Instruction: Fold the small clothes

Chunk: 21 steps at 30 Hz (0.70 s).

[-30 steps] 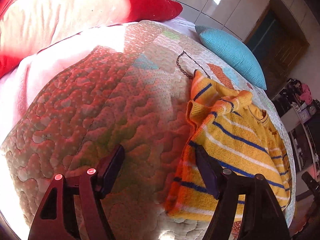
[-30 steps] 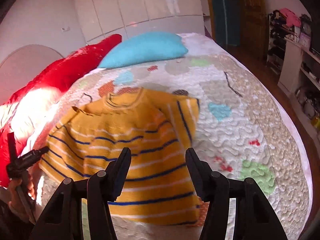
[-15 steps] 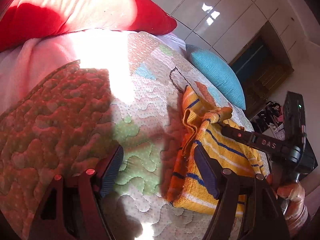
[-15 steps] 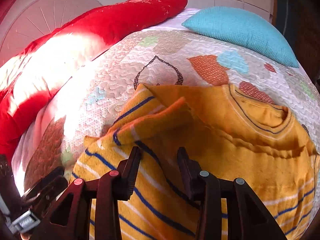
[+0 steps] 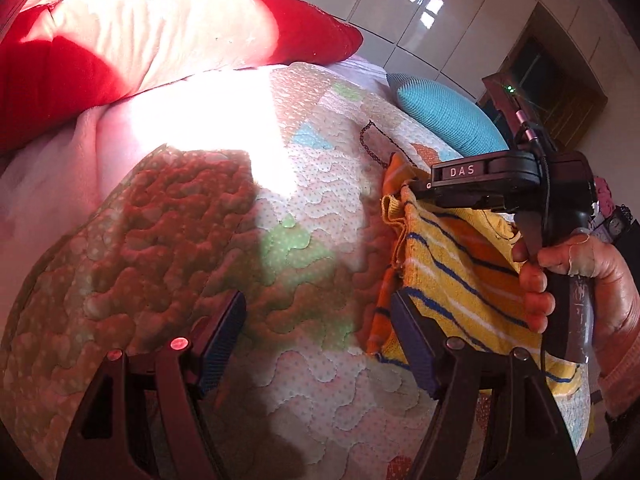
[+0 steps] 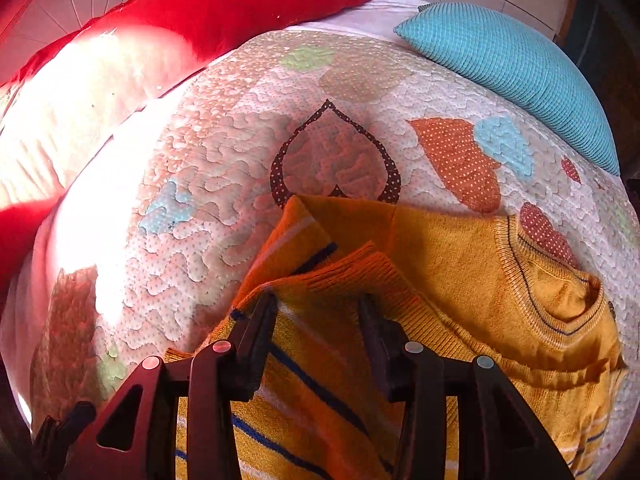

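Observation:
A small yellow sweater with blue and white stripes (image 6: 460,280) lies on the quilted bedspread (image 6: 248,152), its sleeve folded in over the body. My right gripper (image 6: 316,320) is open, low over the folded sleeve cuff, its fingers either side of it. In the left wrist view the sweater (image 5: 460,276) lies at right, with the right gripper's black body (image 5: 492,180) and the hand above it. My left gripper (image 5: 318,336) is open and empty over the bare quilt, its right finger at the sweater's hem edge.
A red pillow (image 5: 160,28) lies at the head of the bed, sunlit white in part. A turquoise cushion (image 6: 512,64) sits at the back right. White wall panels and a dark doorway (image 5: 560,80) lie beyond the bed.
My right gripper has moved in from the sweater's hem side to low over the folded sleeve. My left gripper has shifted a little over the quilt and stayed open.

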Available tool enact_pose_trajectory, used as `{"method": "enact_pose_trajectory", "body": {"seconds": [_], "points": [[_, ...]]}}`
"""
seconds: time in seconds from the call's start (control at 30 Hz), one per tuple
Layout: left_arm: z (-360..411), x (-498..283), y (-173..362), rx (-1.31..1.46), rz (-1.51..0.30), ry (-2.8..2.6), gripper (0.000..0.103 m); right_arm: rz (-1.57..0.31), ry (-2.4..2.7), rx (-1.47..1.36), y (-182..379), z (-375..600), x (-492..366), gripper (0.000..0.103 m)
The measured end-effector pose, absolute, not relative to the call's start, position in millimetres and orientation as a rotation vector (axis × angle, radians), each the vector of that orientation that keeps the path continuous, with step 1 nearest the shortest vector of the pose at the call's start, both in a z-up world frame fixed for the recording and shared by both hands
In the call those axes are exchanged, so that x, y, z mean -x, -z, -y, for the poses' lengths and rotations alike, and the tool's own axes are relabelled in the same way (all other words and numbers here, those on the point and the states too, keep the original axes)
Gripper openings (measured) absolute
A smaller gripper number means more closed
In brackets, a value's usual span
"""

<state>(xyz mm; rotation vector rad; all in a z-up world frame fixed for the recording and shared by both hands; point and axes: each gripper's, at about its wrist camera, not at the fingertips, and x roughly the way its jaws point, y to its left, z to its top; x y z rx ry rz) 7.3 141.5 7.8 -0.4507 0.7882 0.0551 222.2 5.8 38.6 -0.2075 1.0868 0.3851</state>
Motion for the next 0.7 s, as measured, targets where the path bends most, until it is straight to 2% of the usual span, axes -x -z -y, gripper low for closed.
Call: {"method": "enact_pose_trajectory", "body": {"seconds": [0.07, 0.3, 0.7], "points": [[-139.9, -7.2, -7.9, 0.432, -0.79, -0.069, 0.073, -1.057, -0.384, 0.166, -53.3, 7.0, -216.0, 0.058], [-133.9, -5.9, -8.9, 0.369, -0.795, -0.115, 0.073, -1.013, -0.397, 0.134, -80.8, 50.4, -177.5, 0.063], [-131.0, -7.6, -7.4, 0.347, -0.805, -0.136, 0.073, -1.043, -0.376, 0.159, -60.2, 100.2, -126.6, 0.067]]}}
